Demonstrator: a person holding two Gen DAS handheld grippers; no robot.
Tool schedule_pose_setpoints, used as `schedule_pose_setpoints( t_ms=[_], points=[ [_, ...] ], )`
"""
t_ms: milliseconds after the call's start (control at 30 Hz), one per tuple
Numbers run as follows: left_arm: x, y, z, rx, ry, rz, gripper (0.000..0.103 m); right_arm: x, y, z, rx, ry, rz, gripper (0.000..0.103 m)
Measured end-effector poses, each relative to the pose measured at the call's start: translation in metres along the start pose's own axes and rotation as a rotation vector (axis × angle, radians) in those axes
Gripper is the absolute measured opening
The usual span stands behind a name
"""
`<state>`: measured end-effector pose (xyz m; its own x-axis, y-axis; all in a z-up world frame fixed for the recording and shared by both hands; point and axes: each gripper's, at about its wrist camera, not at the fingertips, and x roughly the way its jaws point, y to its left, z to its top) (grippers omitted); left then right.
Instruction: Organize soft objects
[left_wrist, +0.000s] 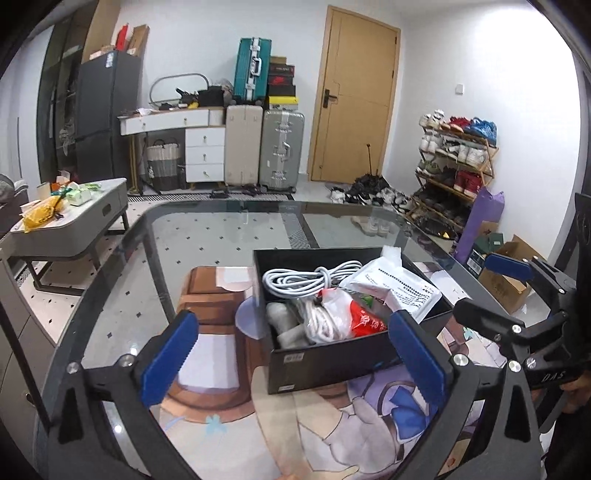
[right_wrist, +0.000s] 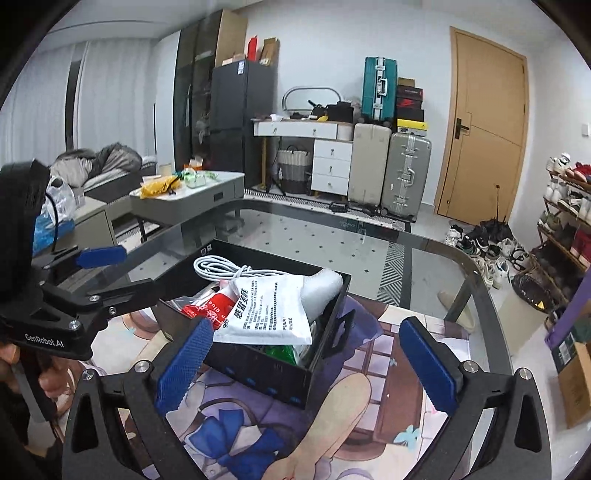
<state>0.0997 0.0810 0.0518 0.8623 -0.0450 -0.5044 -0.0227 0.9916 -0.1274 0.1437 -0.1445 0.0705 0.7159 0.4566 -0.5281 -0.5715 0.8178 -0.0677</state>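
In the left wrist view, the left tool (left_wrist: 291, 358) gapes wide and empty at lower centre, the open black rectangular box (left_wrist: 332, 363) of cables and soft packets on the glass worktop (left_wrist: 207, 236) just ahead, nearer it than the equally wide, empty right tool (right_wrist: 306, 362).

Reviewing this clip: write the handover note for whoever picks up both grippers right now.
Left gripper: open, empty, hovering at the black box.
Right gripper: open, empty, at the box's other side.
In the box: white cable, white packet, red-and-white bag, coiled rope, grey piece.
Done: soft items are piled in the box.
Left: the packet overhangs the rim; probably tuck it in.
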Motion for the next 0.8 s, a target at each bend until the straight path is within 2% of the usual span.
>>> schedule_pose_setpoints(
  t_ms=[400,800],
  points=[
    [-0.009,-0.007,-0.012,0.028,-0.063,0.017,0.103,-0.013,0.009,-0.018,0.026,-0.062,0.031,0.102],
    [-0.002,-0.009,-0.023,0.048,-0.052,0.031,0.103,-0.015,0.009,-0.028,0.046,-0.102,0.032,0.102]
  ],
)
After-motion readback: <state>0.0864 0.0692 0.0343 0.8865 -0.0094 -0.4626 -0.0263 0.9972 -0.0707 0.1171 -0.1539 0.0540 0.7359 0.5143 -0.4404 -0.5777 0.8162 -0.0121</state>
